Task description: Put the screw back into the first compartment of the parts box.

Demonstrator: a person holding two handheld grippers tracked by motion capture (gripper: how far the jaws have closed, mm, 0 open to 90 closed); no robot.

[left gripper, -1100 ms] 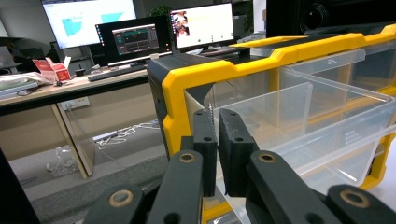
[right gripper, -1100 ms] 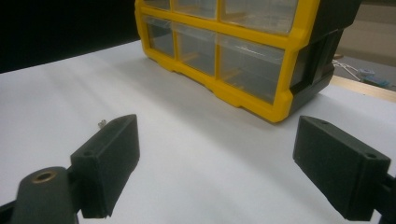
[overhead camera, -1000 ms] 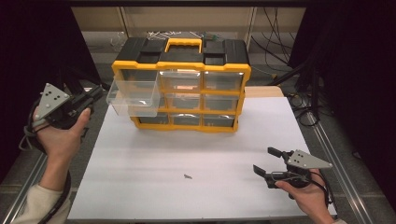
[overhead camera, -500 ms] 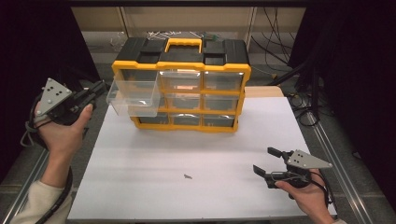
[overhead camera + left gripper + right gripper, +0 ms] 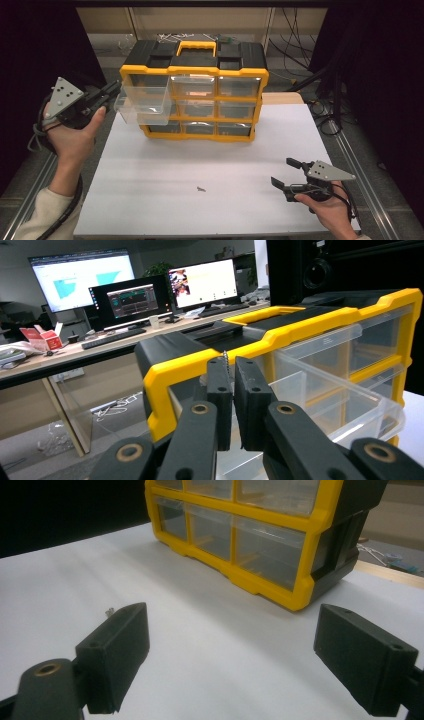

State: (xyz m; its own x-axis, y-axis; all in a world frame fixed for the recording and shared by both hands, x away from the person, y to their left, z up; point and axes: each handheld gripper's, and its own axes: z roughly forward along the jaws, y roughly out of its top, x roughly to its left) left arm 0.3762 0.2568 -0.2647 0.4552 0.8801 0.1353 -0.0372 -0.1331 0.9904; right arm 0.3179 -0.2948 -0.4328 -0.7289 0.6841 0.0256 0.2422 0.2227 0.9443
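Observation:
A yellow and black drawer organizer (image 5: 194, 70) stands at the back of the white sheet. Its top left clear drawer (image 5: 142, 102) is pulled out. My left gripper (image 5: 112, 92) hovers at that drawer's left corner, shut on a small screw (image 5: 226, 360) whose thread sticks up between the pads. In the left gripper view the open drawer (image 5: 330, 385) lies just beyond the left gripper (image 5: 232, 362). My right gripper (image 5: 282, 171) rests low over the sheet at the front right, open with nothing between its jaws. Another small screw (image 5: 201, 189) lies on the sheet left of it, and the same screw (image 5: 108, 612) peeks past my right gripper (image 5: 235, 635).
The white sheet (image 5: 210, 155) covers the table in front of the organizer. Metal rails (image 5: 357, 175) run along both sides, and cables (image 5: 320, 107) trail at the back right. Monitors on a desk (image 5: 135, 295) stand far behind the organizer.
The left gripper has edged a little to the right, closer to the pulled-out drawer. The right gripper has kept still.

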